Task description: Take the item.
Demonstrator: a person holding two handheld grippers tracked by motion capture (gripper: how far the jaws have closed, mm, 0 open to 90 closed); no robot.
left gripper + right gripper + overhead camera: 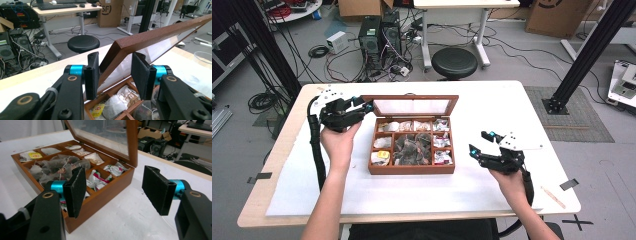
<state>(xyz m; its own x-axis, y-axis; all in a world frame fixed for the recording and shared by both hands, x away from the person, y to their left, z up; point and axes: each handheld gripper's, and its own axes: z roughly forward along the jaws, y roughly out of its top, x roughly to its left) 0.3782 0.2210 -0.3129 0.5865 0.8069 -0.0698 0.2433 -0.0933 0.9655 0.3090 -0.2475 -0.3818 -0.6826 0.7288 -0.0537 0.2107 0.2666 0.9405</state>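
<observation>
brown wooden tea box (412,169) at mid-table on the white cover, divided into compartments; lid (411,106) with a clear pane raised at the far side, standing open; large middle compartment heaped with dark tea bags (412,149); smaller cells around it packed with pale and red-and-white sachets; a yellow-tagged bag (382,155) in the near left cell.

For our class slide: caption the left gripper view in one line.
Open left tongs straddle the raised lid corner of a wooden tea box.
</observation>
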